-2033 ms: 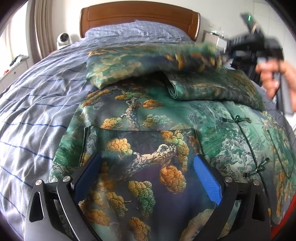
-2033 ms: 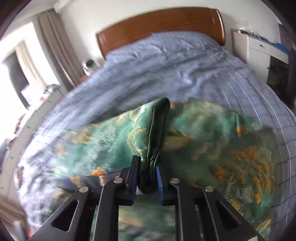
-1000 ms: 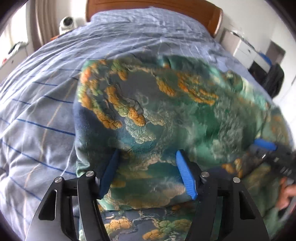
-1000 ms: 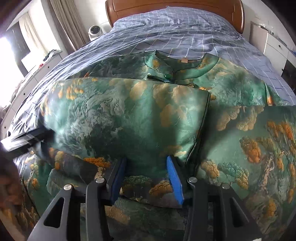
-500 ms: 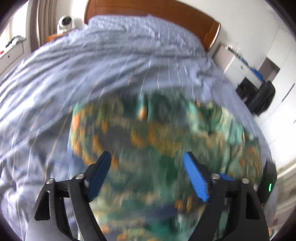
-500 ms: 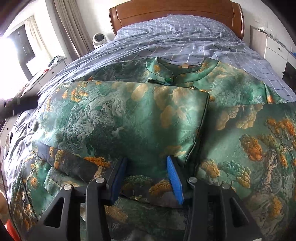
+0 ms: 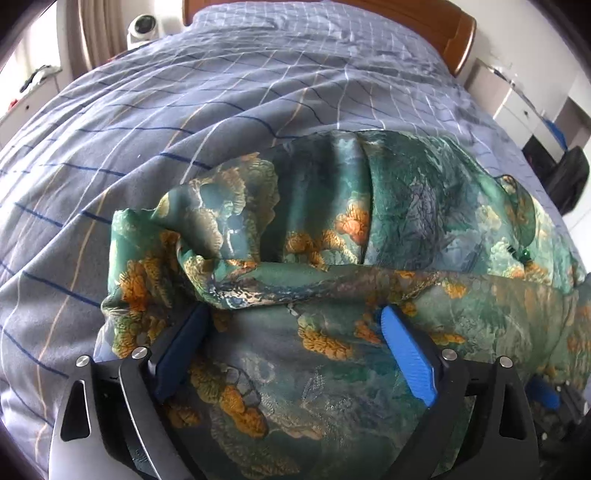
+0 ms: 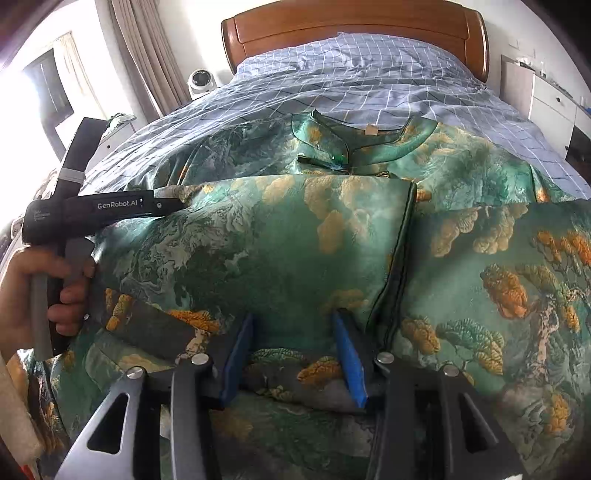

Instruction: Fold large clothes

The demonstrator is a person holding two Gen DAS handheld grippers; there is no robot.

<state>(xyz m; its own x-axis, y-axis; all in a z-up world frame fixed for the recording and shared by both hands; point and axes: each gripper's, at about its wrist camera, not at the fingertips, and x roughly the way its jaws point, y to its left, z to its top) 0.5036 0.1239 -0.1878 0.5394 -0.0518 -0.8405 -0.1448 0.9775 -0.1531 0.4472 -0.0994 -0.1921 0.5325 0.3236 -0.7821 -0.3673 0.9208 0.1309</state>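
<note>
The crumpled sleeve (image 7: 236,236) lies just beyond the opening, empty left gripper (image 7: 295,350), toward the headboard (image 7: 450,33); the right gripper (image 8: 291,354), farther away, stands half-apart, pads bracketing the folded panel (image 8: 280,251), grip uncertain.

garment (image 8: 295,240) hem cut off, headboard (image 7: 443,22) cropped

Garment (image 8: 295,240): one large piece, glossy green brocade with a woven landscape pattern of orange-gold pine clusters, pale clouds and darker blue-grey patches. Stand-up collar (image 8: 354,140) with a small tag inside, closed by a green knot fastening, lying toward the headboard end. Spread front-up across a bed. State: partly folded. One broad panel is turned over the chest, its dark-piped edge running straight down the middle; a second layer lies beside it on the right. In the left wrist view the garment's (image 7: 332,258) sleeve end sits bunched and creased, possibly doubled under itself; the fisheye makes this hard to confirm.
</note>
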